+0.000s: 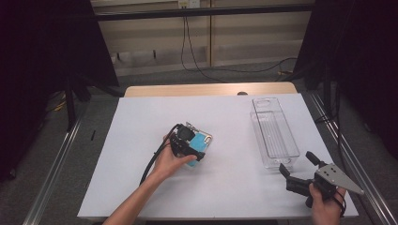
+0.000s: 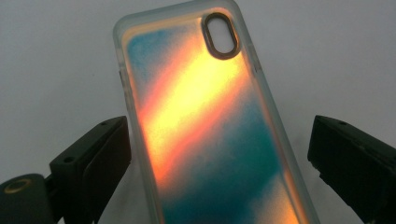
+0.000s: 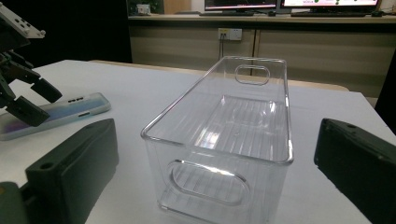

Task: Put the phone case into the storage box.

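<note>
A phone case (image 1: pixel 203 139) with a blue and orange sheen lies flat on the white table (image 1: pixel 141 187), its camera hole at the far end (image 2: pixel 220 36). My left gripper (image 1: pixel 191 143) hovers low over it, open, with one jaw on either side of the case (image 2: pixel 210 140); the left jaw is close to its edge. A clear plastic bin (image 1: pixel 274 133) stands empty at the right. My right gripper (image 1: pixel 296 162) is open just short of the bin's near end (image 3: pixel 210 186), pointing along its length.
The bin has a cut-out handle at each end (image 3: pixel 252 74). The other hand's gripper (image 3: pixel 39 105) and the case (image 3: pixel 70 109) lie to the left of the bin. A wooden table edge (image 1: pixel 211 89) and black curtains lie beyond the white sheet.
</note>
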Available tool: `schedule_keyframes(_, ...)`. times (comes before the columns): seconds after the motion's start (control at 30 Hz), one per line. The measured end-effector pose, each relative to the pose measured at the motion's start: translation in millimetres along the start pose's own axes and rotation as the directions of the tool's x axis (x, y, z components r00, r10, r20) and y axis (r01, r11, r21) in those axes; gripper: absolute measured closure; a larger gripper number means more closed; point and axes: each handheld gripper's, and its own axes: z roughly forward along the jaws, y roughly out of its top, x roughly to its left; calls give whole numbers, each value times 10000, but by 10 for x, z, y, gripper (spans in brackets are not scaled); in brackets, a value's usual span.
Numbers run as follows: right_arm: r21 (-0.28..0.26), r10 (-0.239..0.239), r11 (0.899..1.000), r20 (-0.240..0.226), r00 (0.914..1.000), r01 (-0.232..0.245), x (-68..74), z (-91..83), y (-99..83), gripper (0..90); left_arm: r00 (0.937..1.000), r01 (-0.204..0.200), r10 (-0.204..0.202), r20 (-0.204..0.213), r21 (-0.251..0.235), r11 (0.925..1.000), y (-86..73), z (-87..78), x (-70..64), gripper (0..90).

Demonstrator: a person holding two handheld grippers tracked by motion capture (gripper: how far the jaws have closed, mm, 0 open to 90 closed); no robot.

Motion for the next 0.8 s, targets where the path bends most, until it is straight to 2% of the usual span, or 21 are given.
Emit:
schedule_keyframes(0.1, -10, 52, 10000, 10, 10000, -52, -5, -5, 0, 0, 9999, 50, -49, -99, 126, 9999, -1, 30, 5, 62)
schedule_keyframes(0.3, 17, 33, 10000, -55, 10000, -33, 5, 7, 0, 0, 9990, -126, 140, -424, 337, 9994, 6, 66, -23, 67)
schedule_keyframes(0.8, 22, -6, 10000, -109, 9999, 6, 15, 14, 0, 0, 9979, 20, -5, -643, 228, 9997, -9, 80, -43, 63)
